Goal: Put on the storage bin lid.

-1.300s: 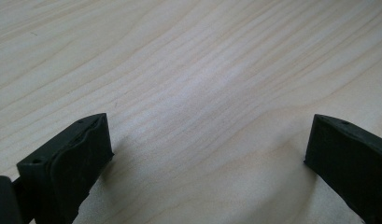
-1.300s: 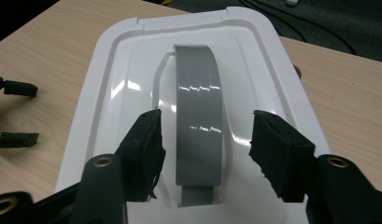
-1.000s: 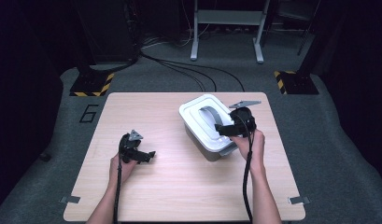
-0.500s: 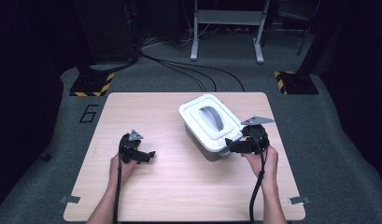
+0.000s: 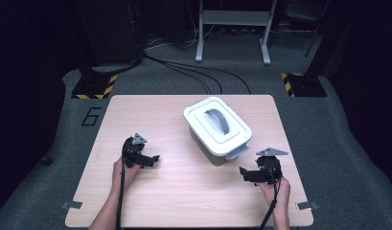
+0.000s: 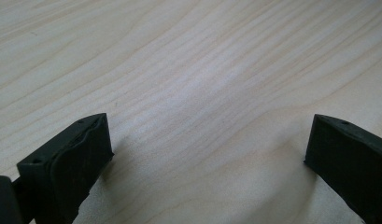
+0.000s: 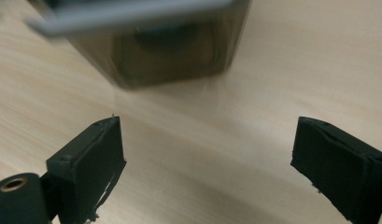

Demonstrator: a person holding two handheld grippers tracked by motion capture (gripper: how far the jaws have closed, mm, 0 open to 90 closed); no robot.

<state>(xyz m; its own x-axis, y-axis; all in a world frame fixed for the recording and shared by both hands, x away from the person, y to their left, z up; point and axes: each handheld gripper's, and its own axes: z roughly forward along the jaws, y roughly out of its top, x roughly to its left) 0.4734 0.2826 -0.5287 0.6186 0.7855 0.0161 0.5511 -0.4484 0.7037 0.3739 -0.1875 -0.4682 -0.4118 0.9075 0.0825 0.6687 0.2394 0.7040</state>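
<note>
Both sets of fingers are wide open and hold nothing: our left gripper [image 5: 153, 158] rests low on the bare surface [image 5: 184, 191], our right gripper [image 5: 242, 172] has just been opening. Lid on, the white box [image 5: 217, 128] sits just ahead of the right fingers [image 7: 88, 156], so we judge the handling done.

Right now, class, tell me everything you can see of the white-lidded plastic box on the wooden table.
The rectangular plastic box with a white lid stands upright on the light wooden table, turned at an angle to its edges, towards the far right. Its lid is on, with a grey arched handle across the middle and a grey latch at the near end. The walls look dark and translucent in the right gripper view. Neither gripper touches it.
</note>
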